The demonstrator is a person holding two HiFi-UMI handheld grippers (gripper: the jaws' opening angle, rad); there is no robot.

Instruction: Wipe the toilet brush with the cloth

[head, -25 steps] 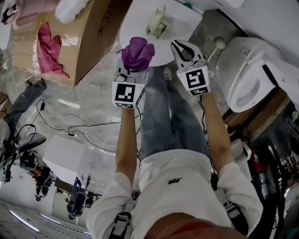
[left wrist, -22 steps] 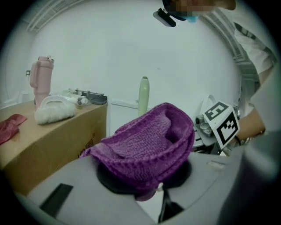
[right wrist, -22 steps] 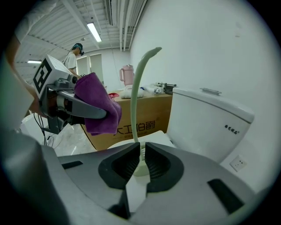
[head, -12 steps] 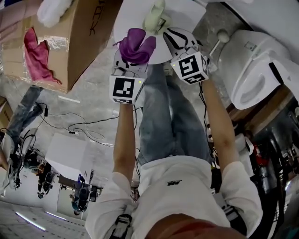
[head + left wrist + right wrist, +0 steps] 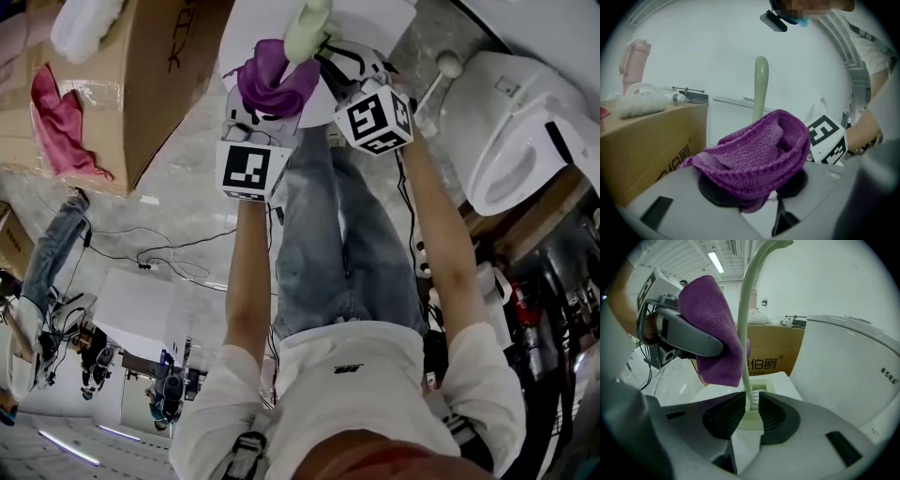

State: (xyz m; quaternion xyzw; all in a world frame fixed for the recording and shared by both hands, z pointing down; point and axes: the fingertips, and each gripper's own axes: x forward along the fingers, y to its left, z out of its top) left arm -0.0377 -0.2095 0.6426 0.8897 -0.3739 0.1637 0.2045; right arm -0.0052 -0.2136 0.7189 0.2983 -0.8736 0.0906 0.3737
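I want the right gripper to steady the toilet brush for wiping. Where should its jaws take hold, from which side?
Probably low on the thin stem of the toilet brush, just above its holder, coming from the front as the right gripper faces it: the stem stands upright between the opening jaws, and the purple cloth hangs by its upper part.

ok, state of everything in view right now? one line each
left tool: shut on the purple cloth
right tool: jaws opening, toilet brush stem in the gap, pads not pressing it
purple cloth: bunched, held up beside the brush handle
toilet brush: upright in its holder on the white table
toilet: bowl uncovered
pink cloth: draped on the cardboard box
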